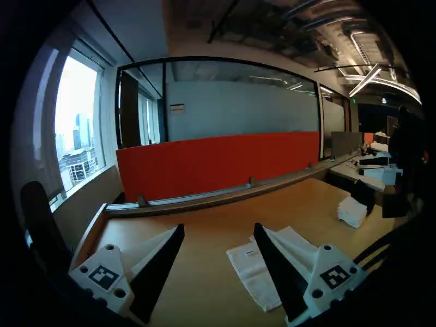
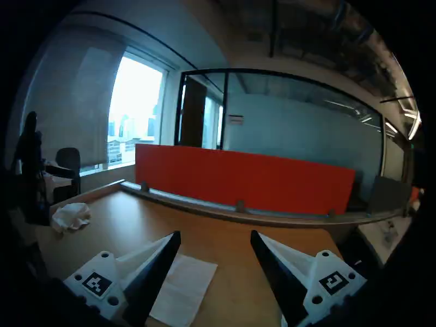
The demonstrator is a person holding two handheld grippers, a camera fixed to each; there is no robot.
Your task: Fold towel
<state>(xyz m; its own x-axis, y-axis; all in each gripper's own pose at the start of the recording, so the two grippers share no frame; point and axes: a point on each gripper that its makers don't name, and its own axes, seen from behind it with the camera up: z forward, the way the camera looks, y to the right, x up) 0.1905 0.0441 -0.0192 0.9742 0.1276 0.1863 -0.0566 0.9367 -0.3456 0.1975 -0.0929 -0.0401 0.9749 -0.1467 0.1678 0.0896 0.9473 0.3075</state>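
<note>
A white towel point(image 1: 256, 270) lies flat on the wooden table point(image 1: 218, 229), partly behind the right finger of my left gripper point(image 1: 219, 235). That gripper is open, held above the table with nothing between its fingers. In the right gripper view the same kind of white towel point(image 2: 182, 286) lies flat under and beside the left finger of my right gripper point(image 2: 215, 241), which is also open and holds nothing.
A stack of folded white towels point(image 1: 352, 211) sits at the table's far right. A crumpled white cloth point(image 2: 71, 216) lies at the table's left end near a dark chair point(image 2: 68, 161). An orange divider panel point(image 1: 218, 161) runs along the table's back edge.
</note>
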